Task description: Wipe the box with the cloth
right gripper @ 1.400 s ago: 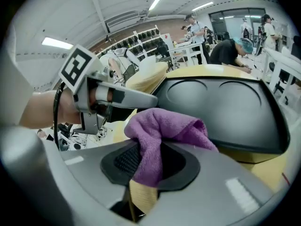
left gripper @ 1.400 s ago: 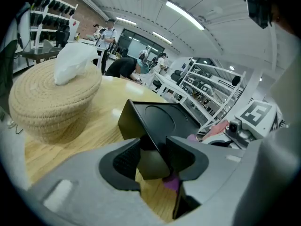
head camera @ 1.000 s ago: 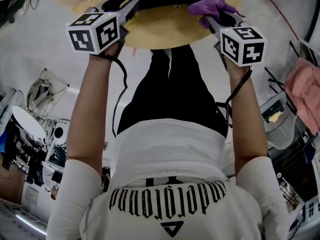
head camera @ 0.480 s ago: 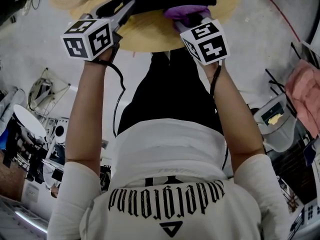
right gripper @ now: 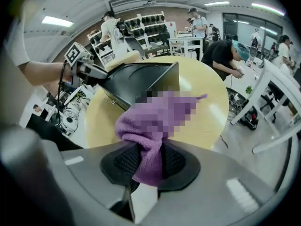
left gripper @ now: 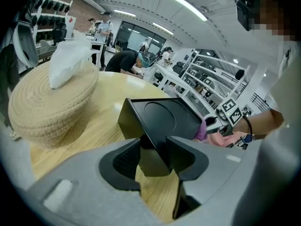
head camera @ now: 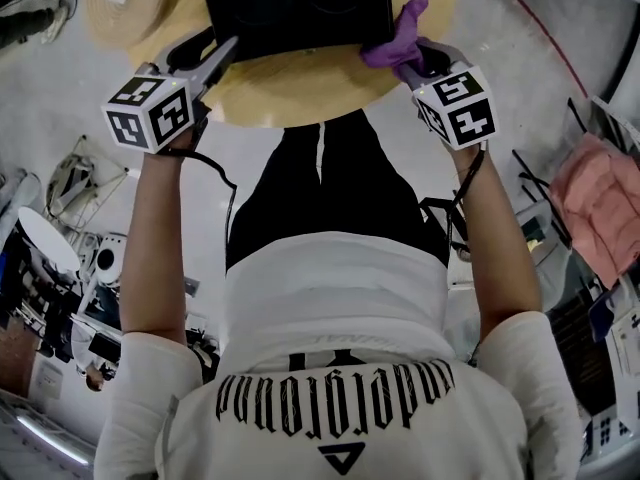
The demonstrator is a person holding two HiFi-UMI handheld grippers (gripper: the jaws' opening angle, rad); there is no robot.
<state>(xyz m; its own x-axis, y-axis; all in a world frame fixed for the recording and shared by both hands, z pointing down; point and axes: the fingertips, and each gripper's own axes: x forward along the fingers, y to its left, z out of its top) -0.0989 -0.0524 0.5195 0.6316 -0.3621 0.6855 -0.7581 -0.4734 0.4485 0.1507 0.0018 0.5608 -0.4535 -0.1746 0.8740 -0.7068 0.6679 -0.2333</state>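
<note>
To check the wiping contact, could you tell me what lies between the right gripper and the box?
Only the purple cloth, clamped in the right gripper and reaching to the box; the head view shows it.

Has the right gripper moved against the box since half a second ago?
Yes. The right gripper, shut on the purple cloth, has slid rightward along the black box to its right corner.

Bright ceiling strips, fisheye-warped edges
</note>
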